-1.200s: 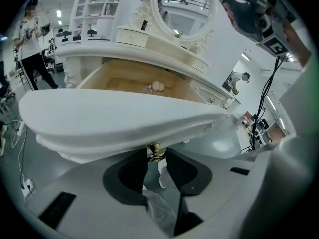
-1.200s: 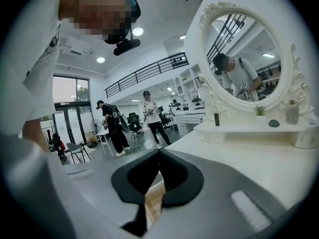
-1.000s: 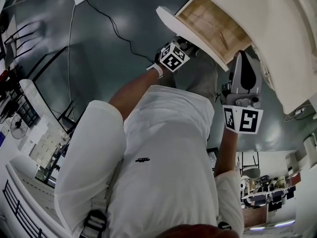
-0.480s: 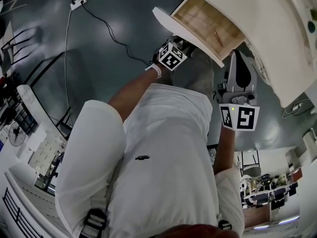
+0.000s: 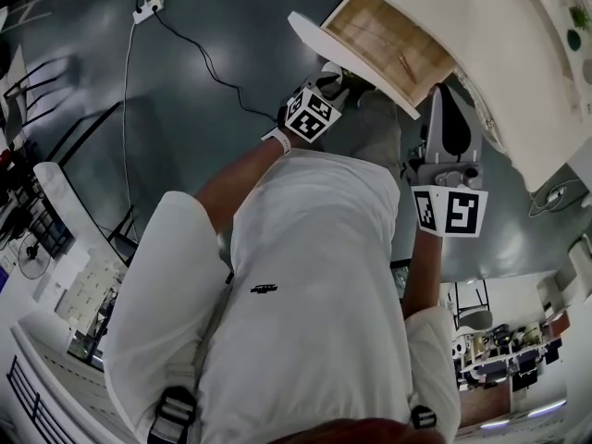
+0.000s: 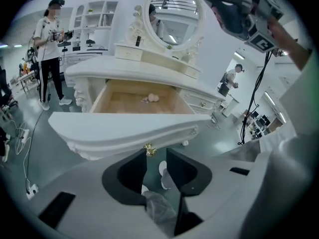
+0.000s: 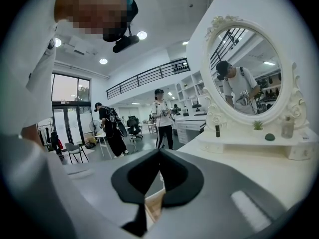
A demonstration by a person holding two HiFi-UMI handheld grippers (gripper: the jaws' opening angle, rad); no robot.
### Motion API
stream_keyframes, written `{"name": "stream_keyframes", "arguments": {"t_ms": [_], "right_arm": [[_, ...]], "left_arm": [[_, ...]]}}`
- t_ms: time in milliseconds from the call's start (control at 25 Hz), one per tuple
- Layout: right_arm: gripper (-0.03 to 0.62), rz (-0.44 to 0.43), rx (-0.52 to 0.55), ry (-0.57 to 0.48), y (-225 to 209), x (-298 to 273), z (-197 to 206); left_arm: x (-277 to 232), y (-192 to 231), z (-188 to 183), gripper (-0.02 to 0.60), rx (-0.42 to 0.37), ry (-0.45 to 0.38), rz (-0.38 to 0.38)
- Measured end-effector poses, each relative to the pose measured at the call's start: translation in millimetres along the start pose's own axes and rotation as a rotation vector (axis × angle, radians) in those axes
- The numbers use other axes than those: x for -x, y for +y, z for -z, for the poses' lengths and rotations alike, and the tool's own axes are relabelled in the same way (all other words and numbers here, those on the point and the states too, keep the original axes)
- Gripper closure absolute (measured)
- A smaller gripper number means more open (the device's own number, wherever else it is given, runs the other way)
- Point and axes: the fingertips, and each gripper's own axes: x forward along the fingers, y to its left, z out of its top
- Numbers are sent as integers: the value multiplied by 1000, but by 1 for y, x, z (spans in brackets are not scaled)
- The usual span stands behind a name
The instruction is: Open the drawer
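Note:
The white drawer (image 6: pixel 134 128) of the dressing table stands pulled out, its wooden inside (image 5: pixel 388 49) open to view. A gold knob (image 6: pixel 148 150) sits on the curved drawer front. My left gripper (image 6: pixel 156 151) points down at that front; its jaws are closing with a gap still between them. The knob is at the left jaw's tip and no pad presses on it. In the head view the left gripper (image 5: pixel 342 74) is just below the drawer front. My right gripper (image 7: pixel 159 151) is shut on nothing and hovers at the table edge (image 5: pixel 445 91) beside the drawer.
A small pale object (image 6: pixel 151 98) lies inside the drawer. The table carries an oval mirror (image 6: pixel 174 16), a small bottle (image 7: pixel 217 130) and a little plant (image 7: pixel 257 125). A power strip with its cable (image 5: pixel 148 9) lies on the floor. Other people (image 6: pixel 50 49) stand behind.
Both grippers have risen a little. The left gripper's marker cube has drifted left, away from the drawer front. The drawer stays pulled out as before.

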Motion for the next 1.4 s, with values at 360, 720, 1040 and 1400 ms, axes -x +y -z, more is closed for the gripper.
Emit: {"name": "stream_keyframes", "arguments": {"t_ms": [360, 720, 1040, 1400], "right_arm": [[583, 11, 14, -24, 12, 5, -15], [583, 26, 23, -68, 12, 11, -38], [583, 30, 24, -87, 15, 13, -56], [583, -9, 136, -111, 33, 14, -86]], "left_arm": [[49, 12, -46, 548, 6, -148, -40], [104, 33, -104, 572, 40, -336, -104], [158, 34, -155, 572, 71, -449, -107], [229, 27, -212, 572, 151, -559, -53]]}}
